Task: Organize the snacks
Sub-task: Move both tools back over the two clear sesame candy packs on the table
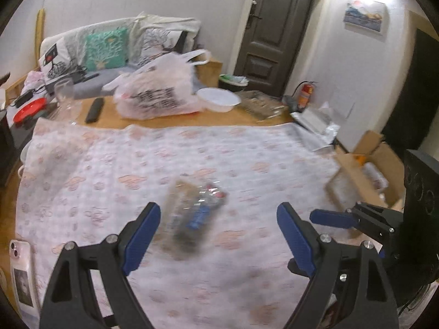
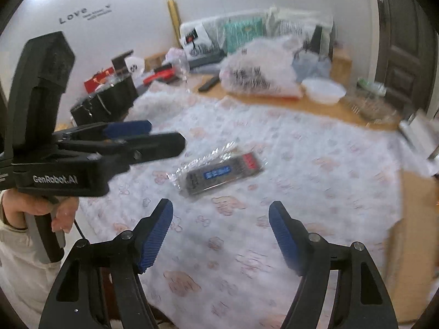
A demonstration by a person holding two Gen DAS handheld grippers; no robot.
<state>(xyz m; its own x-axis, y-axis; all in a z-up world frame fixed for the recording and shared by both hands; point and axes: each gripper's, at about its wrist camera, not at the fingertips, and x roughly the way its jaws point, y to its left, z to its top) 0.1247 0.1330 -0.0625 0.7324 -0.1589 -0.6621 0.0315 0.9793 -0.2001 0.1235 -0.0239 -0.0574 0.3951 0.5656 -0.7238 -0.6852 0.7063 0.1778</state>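
One snack packet [image 2: 219,171] on tablecloth [image 2: 301,192], cardboard box [image 1: 376,170] beside

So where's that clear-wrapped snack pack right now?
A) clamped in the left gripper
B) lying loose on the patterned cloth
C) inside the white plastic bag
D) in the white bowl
B: the snack pack lies flat on the patterned cloth, with the left gripper and right gripper both open and apart from it.

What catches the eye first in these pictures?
A clear-wrapped snack packet lies alone in the middle of the patterned tablecloth. Both the left gripper and the right gripper hang open just short of it. Behind, a bulging plastic bag sits beside a white bowl.
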